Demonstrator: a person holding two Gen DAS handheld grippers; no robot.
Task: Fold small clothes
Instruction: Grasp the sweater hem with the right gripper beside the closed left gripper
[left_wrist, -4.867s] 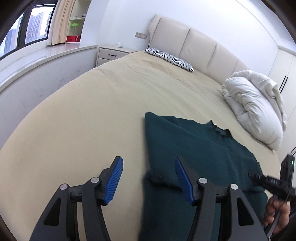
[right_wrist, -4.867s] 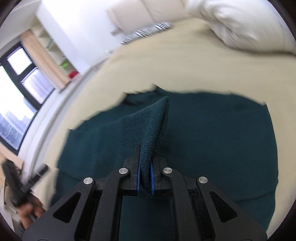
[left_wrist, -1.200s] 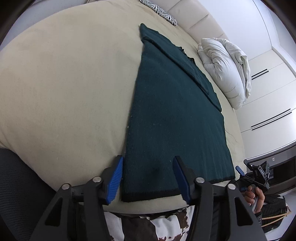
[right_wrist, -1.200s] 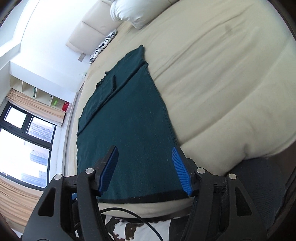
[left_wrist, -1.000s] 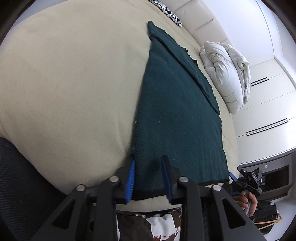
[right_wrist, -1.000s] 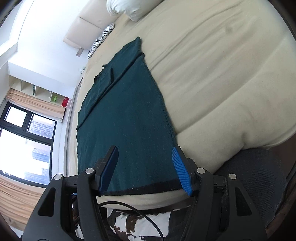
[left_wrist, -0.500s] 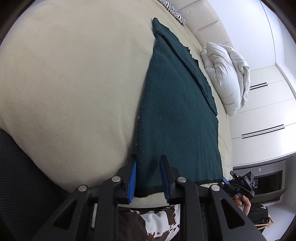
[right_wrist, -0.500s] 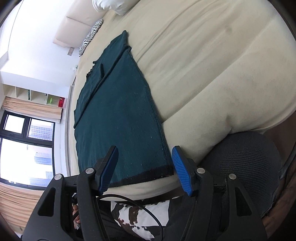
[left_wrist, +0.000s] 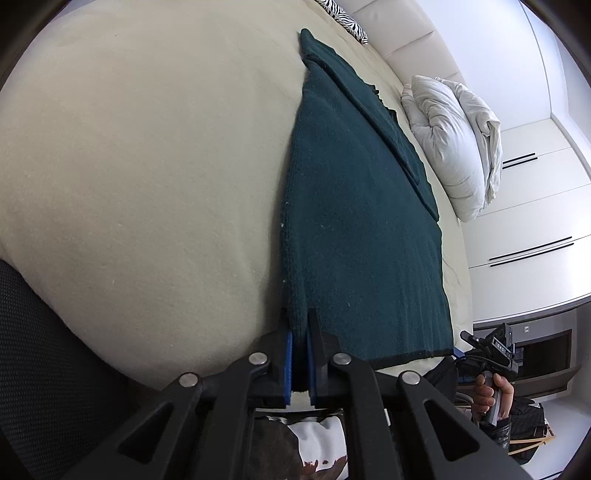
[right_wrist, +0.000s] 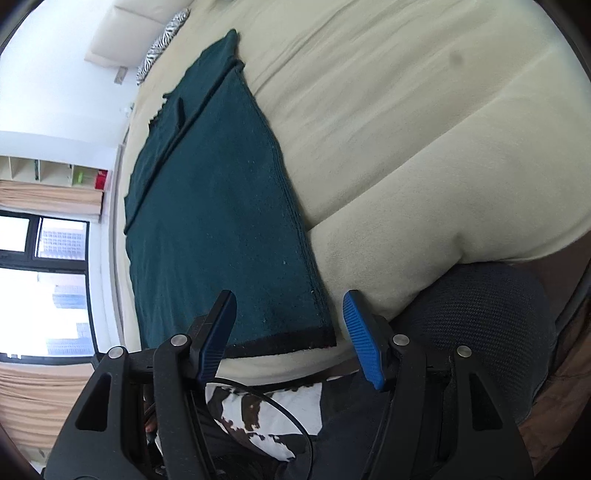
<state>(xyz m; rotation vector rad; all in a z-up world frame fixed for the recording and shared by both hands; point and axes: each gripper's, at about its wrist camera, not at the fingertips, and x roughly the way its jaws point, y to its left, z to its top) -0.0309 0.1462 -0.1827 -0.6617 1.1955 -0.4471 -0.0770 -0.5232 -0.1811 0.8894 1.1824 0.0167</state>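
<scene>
Left wrist view: left gripper (left_wrist: 299, 354) at bottom centre, blue pads (left_wrist: 288, 363) pinched nearly together on the near left corner of the green garment (left_wrist: 354, 221). Garment spread flat on the beige bed (left_wrist: 147, 166), running from bottom centre up toward the top of the frame, a folded strip along its right side. Dark hem across the lower right. White duvet (left_wrist: 454, 144) bunched at upper right, zebra pillow (left_wrist: 345, 16) at the very top. Right gripper (left_wrist: 491, 350) seen small at lower right, in a hand (left_wrist: 491, 393); jaw state not readable from here.

Right wrist view: right gripper (right_wrist: 290, 336) at bottom centre, blue pads (right_wrist: 364, 350) spread wide, holding nothing. Garment's (right_wrist: 214, 206) near right corner with its black hem just between and beyond the fingers, not touched. Garment stretching from lower centre to upper left of the frame across the bed (right_wrist: 406, 110). Window (right_wrist: 40, 280) at the left edge, mesh chair (right_wrist: 487, 325) at lower right.
</scene>
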